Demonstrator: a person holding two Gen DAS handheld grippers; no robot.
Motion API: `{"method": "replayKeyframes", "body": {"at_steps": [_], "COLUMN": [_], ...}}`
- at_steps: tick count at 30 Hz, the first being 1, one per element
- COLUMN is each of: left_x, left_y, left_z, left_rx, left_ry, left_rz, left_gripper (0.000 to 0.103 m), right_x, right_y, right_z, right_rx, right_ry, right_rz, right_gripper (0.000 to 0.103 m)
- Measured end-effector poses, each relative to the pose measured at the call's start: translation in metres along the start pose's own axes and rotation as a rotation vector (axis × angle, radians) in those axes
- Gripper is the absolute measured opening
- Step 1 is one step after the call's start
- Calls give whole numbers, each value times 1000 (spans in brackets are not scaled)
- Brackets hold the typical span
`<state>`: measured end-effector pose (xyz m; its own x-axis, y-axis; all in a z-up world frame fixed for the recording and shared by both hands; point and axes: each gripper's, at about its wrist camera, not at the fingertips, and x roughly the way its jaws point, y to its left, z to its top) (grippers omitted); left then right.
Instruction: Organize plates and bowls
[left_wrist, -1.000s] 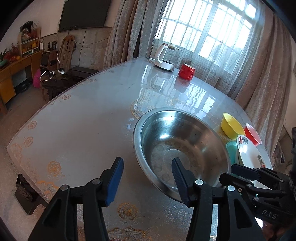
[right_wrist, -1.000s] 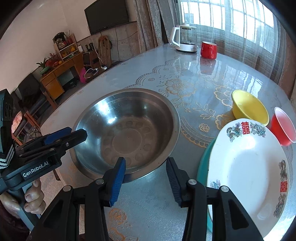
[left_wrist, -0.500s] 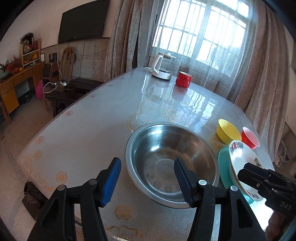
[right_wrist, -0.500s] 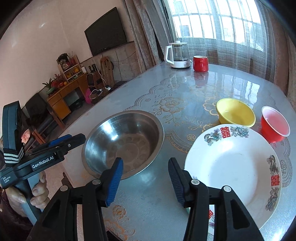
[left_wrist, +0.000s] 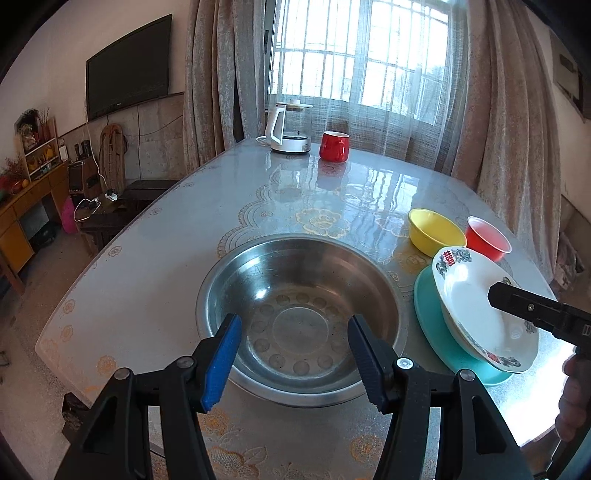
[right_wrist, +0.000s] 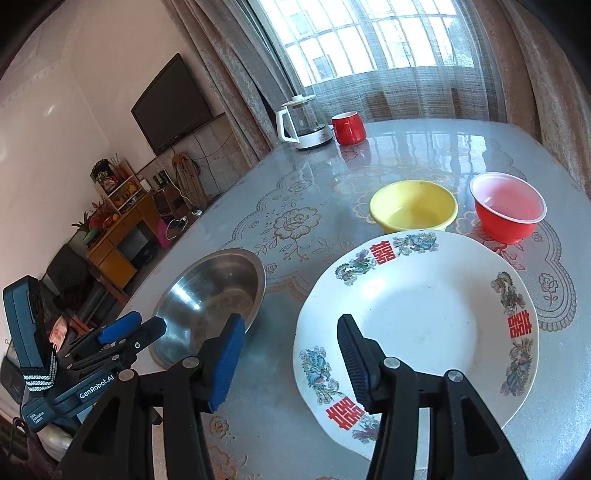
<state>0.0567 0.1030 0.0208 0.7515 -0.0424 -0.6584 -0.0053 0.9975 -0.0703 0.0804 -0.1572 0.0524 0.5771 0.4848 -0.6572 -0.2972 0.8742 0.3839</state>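
Note:
A large steel bowl (left_wrist: 295, 273) sits on the table just past my left gripper (left_wrist: 291, 325), which hangs open above its near rim with nothing between the fingers. To the right a white patterned plate (left_wrist: 472, 295) lies tilted on a teal plate (left_wrist: 432, 325), with a yellow bowl (left_wrist: 436, 230) and a red bowl (left_wrist: 487, 240) behind them. My right gripper (right_wrist: 291, 325) is open and empty above the near left edge of the white plate (right_wrist: 424, 321). The steel bowl (right_wrist: 214, 299) is on its left. The teal plate is hidden in that view.
A white kettle (left_wrist: 288, 129) and a red mug (left_wrist: 334, 146) stand at the far end of the glossy table (left_wrist: 166, 266) by the window. Curtains hang behind. A person's hand (left_wrist: 572, 406) shows at the right edge. The floor drops off on the left.
Both grippers have drawn back from the steel bowl, risen and rolled level. The right one has swung right over the white plate. Both jaws stand slightly wider.

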Motion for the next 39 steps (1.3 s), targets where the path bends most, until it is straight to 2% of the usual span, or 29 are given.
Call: {"method": "replayKeyframes", "body": {"at_steps": [17,22,34,39], "left_x": [8,17,43,65], "left_y": [-32,-40,-71,-88], "left_z": [4,10,50,71], "left_rx": [101,96,95,94], "left_ry": [11,36,62,93], "left_rz": [-19,-43,-134,-167], "left_gripper": [61,61,60,60], "right_x": [-8,-8,-11,0], "right_y": [-39,-55,-104,-118], "right_z": [3,7,33,53], "right_rx": [106,155,304,311], "right_ry": [-22,-20,-43,-38], "right_rz": [-25,-37,-85,-114], "right_gripper": [53,53,53,53]}}
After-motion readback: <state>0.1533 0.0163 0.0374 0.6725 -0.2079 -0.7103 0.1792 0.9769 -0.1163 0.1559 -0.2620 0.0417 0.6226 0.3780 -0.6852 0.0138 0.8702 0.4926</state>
